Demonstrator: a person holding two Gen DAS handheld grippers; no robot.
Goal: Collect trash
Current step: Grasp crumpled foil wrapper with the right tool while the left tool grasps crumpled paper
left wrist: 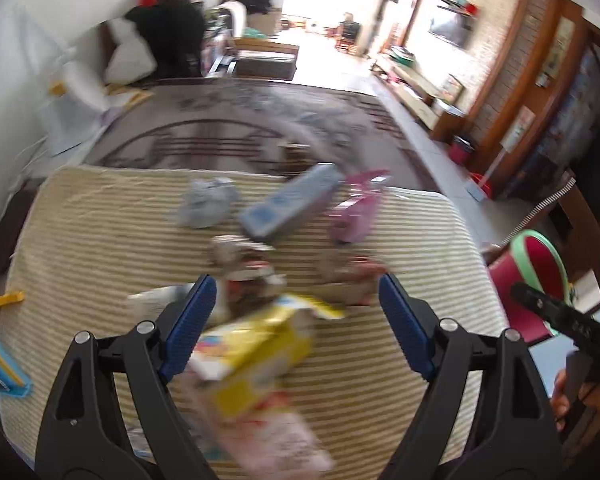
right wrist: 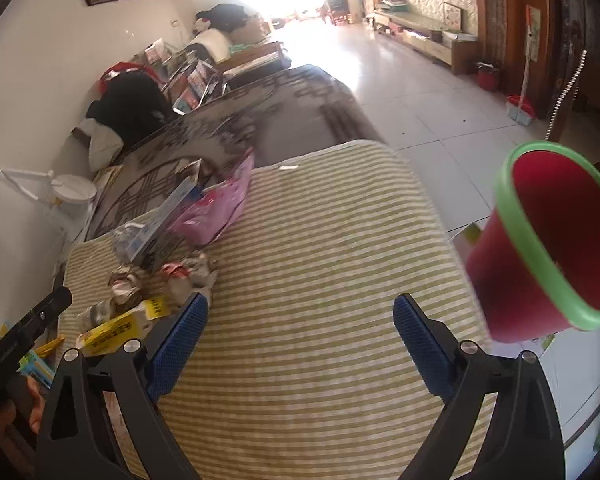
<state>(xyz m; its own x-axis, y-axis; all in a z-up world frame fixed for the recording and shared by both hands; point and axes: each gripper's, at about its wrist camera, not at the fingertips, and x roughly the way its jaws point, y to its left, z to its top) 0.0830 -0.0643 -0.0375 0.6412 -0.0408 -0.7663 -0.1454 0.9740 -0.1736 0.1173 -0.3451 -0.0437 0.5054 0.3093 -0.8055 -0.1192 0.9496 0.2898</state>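
Your left gripper (left wrist: 296, 300) is wide open over the striped cloth (left wrist: 100, 248), blue pads (left wrist: 190, 320) clear of everything. Between the jaws, blurred: a yellow carton (left wrist: 256, 344) with a pink-white wrapper (left wrist: 276, 436) below it. Further off lie crumpled grey paper (left wrist: 204, 204), a light blue box (left wrist: 288, 208), a pink packet (left wrist: 356, 208) and small crumpled wrappers (left wrist: 240, 256). The red bin with green rim (left wrist: 528, 276) sits off the cloth's right edge. Your right gripper's black arm (left wrist: 556, 316) crosses in front of it.

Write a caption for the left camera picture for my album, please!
Open left tongs hover over a yellow box among trash on the striped cloth.
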